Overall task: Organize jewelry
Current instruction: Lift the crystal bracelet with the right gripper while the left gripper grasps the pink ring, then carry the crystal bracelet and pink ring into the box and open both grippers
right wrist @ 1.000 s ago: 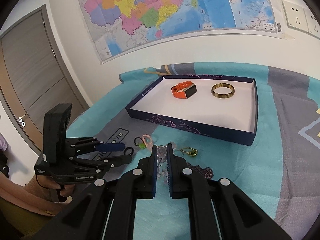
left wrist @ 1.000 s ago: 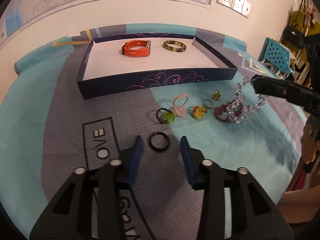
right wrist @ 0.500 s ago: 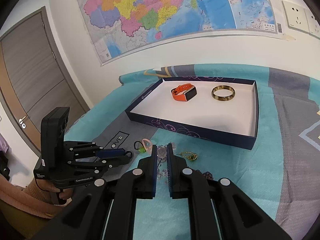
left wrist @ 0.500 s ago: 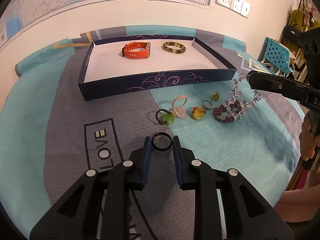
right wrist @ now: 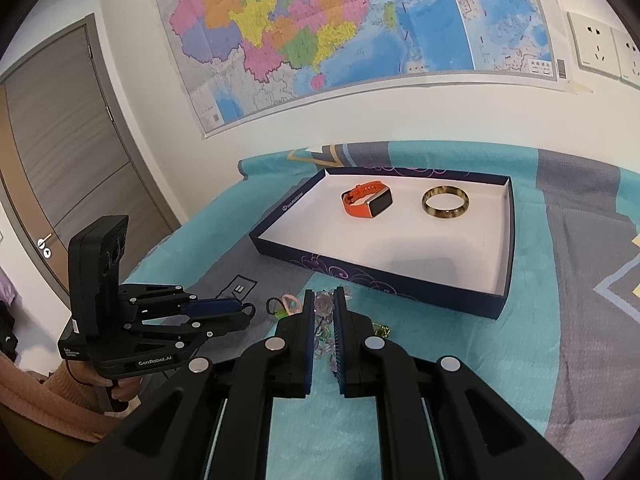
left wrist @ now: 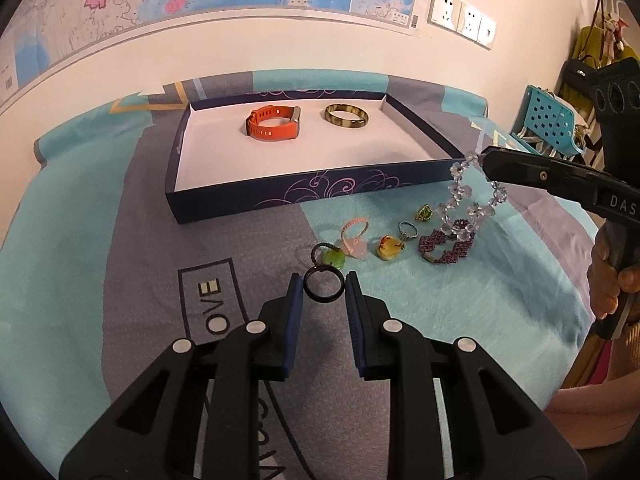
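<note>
Box (left wrist: 400,182), shallow navy card with a white floor, sits upper centre holding an orange watch (left wrist: 273,123) and a glossy bangle (left wrist: 346,116). Left gripper (left wrist: 323,286) has just narrowed its fingers onto a thin black ring (left wrist: 323,285) at centre. Right gripper (right wrist: 321,304) pinches a clear bead bracelet (left wrist: 470,200), dangling at right above loose rings on the bedspread (left wrist: 120,240).

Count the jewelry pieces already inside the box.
2: an orange watch band toward the box's far left, and a gold bangle just right of it. Nothing else shows inside.
</note>
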Demonstrator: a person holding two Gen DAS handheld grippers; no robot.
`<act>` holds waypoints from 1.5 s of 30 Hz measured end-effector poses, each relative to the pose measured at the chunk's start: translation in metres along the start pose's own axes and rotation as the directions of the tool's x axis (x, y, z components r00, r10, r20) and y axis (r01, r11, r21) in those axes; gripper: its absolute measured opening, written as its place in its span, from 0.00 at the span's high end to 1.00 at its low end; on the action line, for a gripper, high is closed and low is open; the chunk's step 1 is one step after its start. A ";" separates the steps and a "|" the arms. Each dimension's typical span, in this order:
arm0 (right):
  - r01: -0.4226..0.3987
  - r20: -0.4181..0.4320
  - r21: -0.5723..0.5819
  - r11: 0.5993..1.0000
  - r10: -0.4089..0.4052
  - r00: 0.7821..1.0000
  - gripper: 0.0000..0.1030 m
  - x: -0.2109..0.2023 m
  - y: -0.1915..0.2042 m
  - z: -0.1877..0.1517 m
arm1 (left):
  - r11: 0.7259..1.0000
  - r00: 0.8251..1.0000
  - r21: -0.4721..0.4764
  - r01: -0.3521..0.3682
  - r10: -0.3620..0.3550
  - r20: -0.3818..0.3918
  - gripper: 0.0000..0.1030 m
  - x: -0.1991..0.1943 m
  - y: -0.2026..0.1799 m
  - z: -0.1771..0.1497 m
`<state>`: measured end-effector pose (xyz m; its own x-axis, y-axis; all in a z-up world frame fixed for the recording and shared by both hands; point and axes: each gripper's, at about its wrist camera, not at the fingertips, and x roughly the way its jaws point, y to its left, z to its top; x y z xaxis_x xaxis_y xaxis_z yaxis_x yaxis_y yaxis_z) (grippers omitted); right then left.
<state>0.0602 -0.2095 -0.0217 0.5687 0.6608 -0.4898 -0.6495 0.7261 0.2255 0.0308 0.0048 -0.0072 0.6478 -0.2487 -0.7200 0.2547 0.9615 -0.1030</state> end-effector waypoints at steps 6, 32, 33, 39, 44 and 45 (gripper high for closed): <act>0.002 0.006 -0.007 1.000 -0.002 1.000 0.93 0.000 0.001 0.005 | 1.000 1.000 0.002 -0.001 0.001 0.003 0.78 0.000 0.001 0.001; -0.007 -0.016 -0.005 1.000 0.007 1.000 0.93 0.009 -0.003 0.007 | 0.993 1.000 0.115 -0.003 0.000 0.023 0.60 0.024 -0.013 0.026; -0.006 -0.017 -0.005 1.000 0.006 1.000 0.93 0.010 -0.003 0.007 | 0.992 1.000 0.125 -0.003 0.000 0.021 0.61 0.026 -0.015 0.028; -0.002 -0.023 0.005 1.000 0.002 1.000 0.93 0.011 -0.008 0.006 | 0.988 1.000 0.155 0.015 -0.014 -0.010 0.79 0.039 -0.021 0.032; -0.002 -0.025 0.011 1.000 0.003 1.000 0.93 0.014 -0.011 0.007 | 0.991 0.998 0.128 0.047 -0.042 -0.044 0.96 0.046 -0.019 0.031; -0.003 -0.025 0.011 1.000 0.003 1.000 0.93 0.014 -0.012 0.007 | 0.992 0.998 0.117 0.054 -0.049 -0.043 0.96 0.045 -0.018 0.031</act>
<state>0.0794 -0.2073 -0.0253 0.5541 0.6582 -0.5097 -0.6454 0.7264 0.2364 0.0781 -0.0271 -0.0168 0.6027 -0.2907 -0.7431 0.3717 0.9264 -0.0609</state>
